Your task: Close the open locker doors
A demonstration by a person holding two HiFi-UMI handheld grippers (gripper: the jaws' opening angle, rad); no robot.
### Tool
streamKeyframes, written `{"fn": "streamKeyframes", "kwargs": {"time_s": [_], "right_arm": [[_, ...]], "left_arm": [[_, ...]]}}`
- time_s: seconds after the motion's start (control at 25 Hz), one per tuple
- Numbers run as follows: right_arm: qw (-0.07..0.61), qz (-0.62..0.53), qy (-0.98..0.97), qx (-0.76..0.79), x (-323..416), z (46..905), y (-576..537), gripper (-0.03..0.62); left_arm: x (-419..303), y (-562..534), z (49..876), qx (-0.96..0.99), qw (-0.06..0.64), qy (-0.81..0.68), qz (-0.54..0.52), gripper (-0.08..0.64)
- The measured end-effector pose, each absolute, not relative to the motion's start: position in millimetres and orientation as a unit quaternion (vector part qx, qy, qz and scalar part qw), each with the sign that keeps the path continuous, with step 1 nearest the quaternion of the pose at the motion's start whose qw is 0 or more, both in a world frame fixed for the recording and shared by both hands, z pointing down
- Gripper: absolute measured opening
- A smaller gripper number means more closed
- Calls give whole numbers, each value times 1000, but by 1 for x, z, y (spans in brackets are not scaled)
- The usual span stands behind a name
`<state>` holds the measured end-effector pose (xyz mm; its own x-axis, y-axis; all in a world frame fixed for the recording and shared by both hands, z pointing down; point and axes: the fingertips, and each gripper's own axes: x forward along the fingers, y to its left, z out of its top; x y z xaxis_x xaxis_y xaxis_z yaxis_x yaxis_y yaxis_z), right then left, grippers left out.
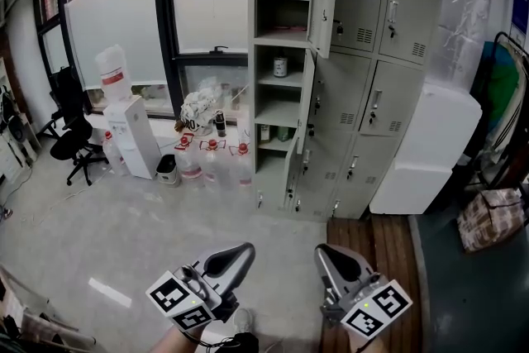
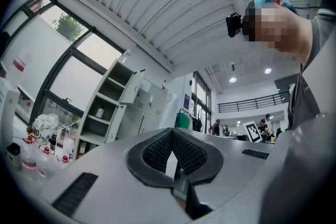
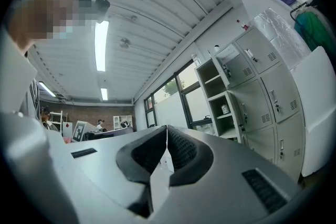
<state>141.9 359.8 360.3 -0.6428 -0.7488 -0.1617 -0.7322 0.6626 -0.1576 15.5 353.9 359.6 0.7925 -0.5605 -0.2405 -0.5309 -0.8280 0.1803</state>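
A grey locker bank (image 1: 364, 87) stands across the room against the window wall. Its left column stands open, showing shelves with a small tin (image 1: 280, 67). The top door (image 1: 323, 1) swings out to the right, and the doors below it (image 1: 305, 99) are also ajar. My left gripper (image 1: 235, 254) and right gripper (image 1: 331, 256) are low in the head view, far short of the lockers, both shut and empty. The left gripper view shows the open lockers (image 2: 113, 102) far off beyond the closed tips (image 2: 171, 131). In the right gripper view the lockers (image 3: 236, 97) stand at right.
A water dispenser (image 1: 132, 132) and several water bottles (image 1: 211, 157) stand left of the lockers. An office chair (image 1: 70, 140) is at far left. A white cabinet (image 1: 430, 149) flanks the lockers on the right, with a cardboard box (image 1: 492, 217) and a wooden floor strip (image 1: 376, 248) nearby.
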Motion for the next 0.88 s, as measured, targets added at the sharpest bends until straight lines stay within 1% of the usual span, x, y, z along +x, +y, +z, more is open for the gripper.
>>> {"fn": "streamKeyframes", "kwargs": {"time_s": [0.48, 0.88], "right_arm": [[107, -37, 903, -414, 128, 356, 304, 14], [102, -35, 902, -417, 109, 358, 221, 14]], "left_arm": [[2, 297, 355, 947, 48, -282, -148, 9], [-16, 210, 356, 948, 48, -273, -156, 9]]}}
